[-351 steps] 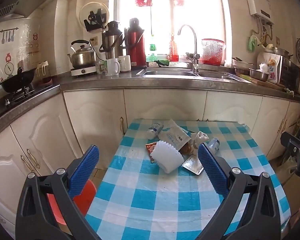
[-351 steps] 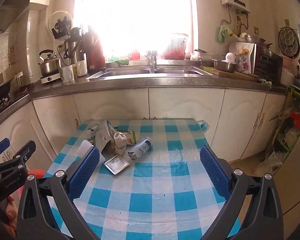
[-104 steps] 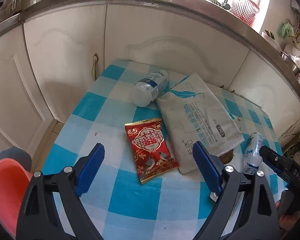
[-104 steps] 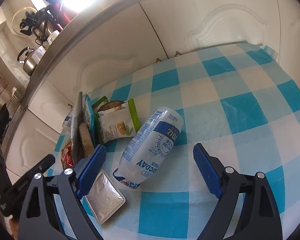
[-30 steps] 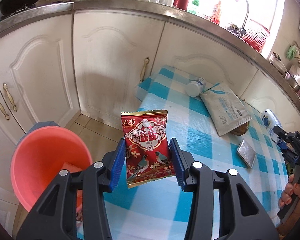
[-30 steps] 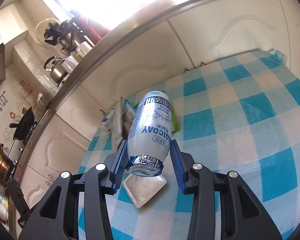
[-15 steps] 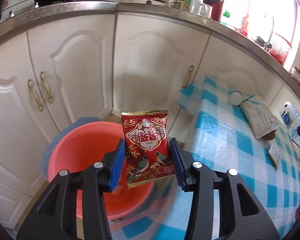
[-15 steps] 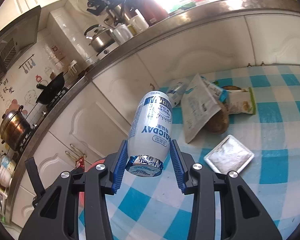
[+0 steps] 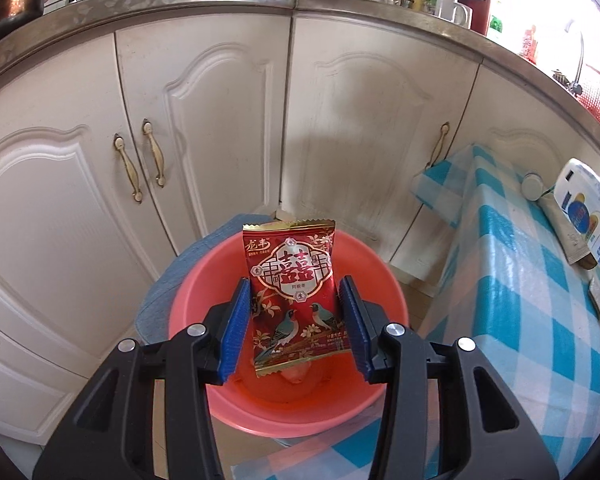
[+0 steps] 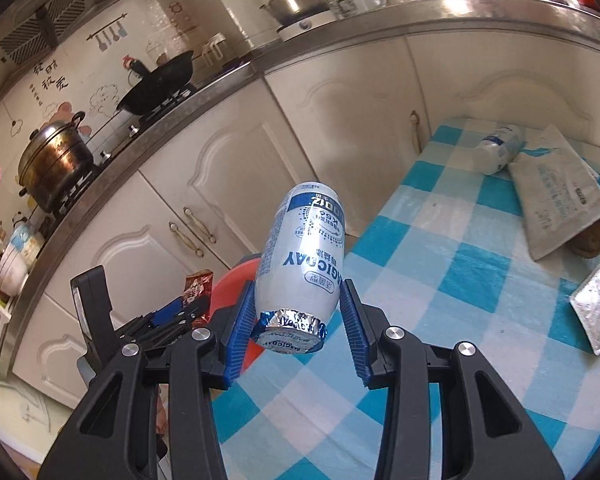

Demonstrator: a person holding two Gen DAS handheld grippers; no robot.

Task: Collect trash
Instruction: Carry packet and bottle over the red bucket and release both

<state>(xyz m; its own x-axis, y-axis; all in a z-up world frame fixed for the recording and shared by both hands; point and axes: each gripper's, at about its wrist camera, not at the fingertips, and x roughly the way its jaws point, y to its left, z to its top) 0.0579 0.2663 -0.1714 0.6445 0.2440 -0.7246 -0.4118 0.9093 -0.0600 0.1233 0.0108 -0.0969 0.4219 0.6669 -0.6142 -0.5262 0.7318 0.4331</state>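
Note:
A red snack packet (image 9: 292, 280) stands upright between the blue pads of my left gripper (image 9: 296, 320), which is shut on it. The packet hangs right above the mouth of a pink bucket (image 9: 204, 280) on the floor, which holds some trash at its bottom. My right gripper (image 10: 296, 332) is shut on a white and blue bottle (image 10: 304, 256), foil end towards the camera, above the left edge of the table. In the right wrist view the left gripper (image 10: 172, 312), the packet (image 10: 198, 284) and the bucket (image 10: 230, 280) show below left. The bottle (image 9: 584, 208) appears at the right edge of the left wrist view.
The table under a blue check cloth (image 10: 460, 320) carries a second bottle (image 10: 498, 152), a grey pouch (image 10: 556, 200), a brown lump (image 10: 588, 244) and a foil tray (image 10: 596, 312). White cabinet doors (image 9: 220, 120) stand close behind the bucket. A blue mat (image 9: 168, 276) lies under it.
My left gripper carried the packet from beside the table to over the bucket. My right gripper swung the bottle left across the table towards the bucket and rolled.

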